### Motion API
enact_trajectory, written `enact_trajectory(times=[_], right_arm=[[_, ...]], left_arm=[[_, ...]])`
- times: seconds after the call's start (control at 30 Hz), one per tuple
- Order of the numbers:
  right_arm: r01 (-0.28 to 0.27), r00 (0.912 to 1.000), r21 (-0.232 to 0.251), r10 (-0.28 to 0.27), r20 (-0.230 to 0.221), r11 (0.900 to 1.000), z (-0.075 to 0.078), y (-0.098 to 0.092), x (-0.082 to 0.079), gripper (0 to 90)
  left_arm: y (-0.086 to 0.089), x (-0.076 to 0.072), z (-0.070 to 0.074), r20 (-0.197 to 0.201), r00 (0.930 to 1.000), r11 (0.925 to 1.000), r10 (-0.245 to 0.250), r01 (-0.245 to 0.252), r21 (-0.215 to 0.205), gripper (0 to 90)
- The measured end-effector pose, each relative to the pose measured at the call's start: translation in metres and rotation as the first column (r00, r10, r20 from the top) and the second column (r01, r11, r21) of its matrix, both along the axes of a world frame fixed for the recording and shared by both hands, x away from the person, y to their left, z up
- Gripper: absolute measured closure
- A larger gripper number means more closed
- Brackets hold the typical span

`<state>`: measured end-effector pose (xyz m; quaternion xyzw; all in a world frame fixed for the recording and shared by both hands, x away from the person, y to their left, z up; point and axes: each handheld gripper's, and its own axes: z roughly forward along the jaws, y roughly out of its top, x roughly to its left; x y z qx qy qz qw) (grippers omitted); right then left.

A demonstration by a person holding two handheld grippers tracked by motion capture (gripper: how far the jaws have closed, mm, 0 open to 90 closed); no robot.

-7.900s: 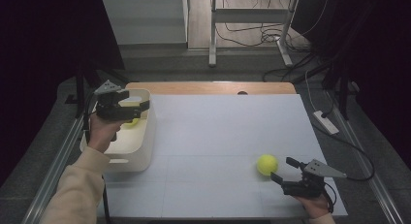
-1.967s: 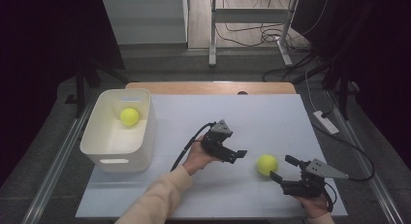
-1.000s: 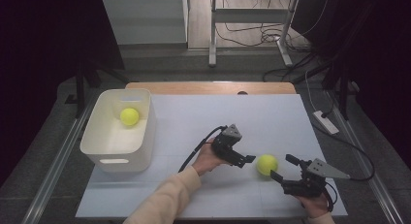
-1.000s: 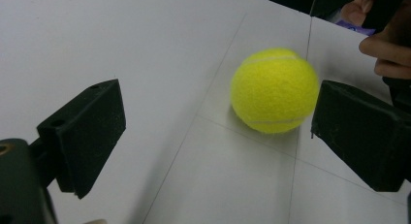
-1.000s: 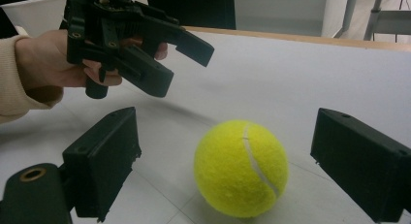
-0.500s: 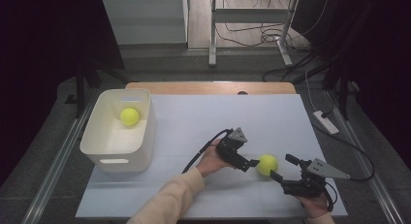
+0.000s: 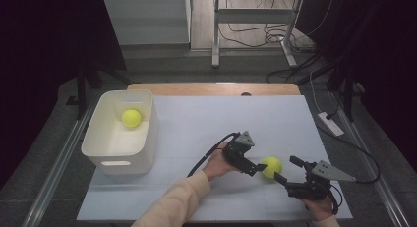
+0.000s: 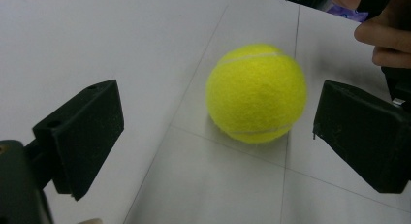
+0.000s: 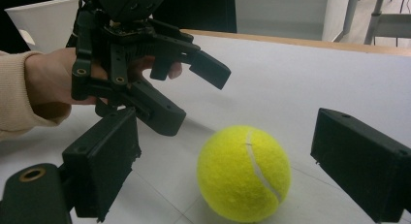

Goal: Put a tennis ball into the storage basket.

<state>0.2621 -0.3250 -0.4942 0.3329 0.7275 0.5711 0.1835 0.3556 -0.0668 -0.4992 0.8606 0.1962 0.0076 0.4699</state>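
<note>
— So how many tennis balls are there?

— Two. One tennis ball lies on the white table, between the two grippers; the second ball sits inside the single white bin at the left.

— And the grippers?

— Two as well. The left gripper has its jaws spread apart on either side of the ball, not touching it. The right gripper is likewise wide apart, just beside that ball.

Fuzzy felt tennis ball, matt white table
</note>
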Motion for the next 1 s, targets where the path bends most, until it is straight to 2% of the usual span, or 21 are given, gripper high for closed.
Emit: enact_trajectory(times=[0.37,1.0], right_arm=[[0.001,1.0000,0.003,-0.001,0.001,1.000,0.001,0.000,-0.001,9.9],[0.000,1.0000,0.007,0.000,0.003,1.000,0.001,0.001,0.000,9.9]], left_arm=[[-0.009,-0.001,-0.002,0.004,0.9997,0.9997,-0.023,0.023,0.006,4.7],[-0.028,-0.003,-0.012,-0.022,0.9979,0.9979,-0.061,0.062,0.021,4.3]])
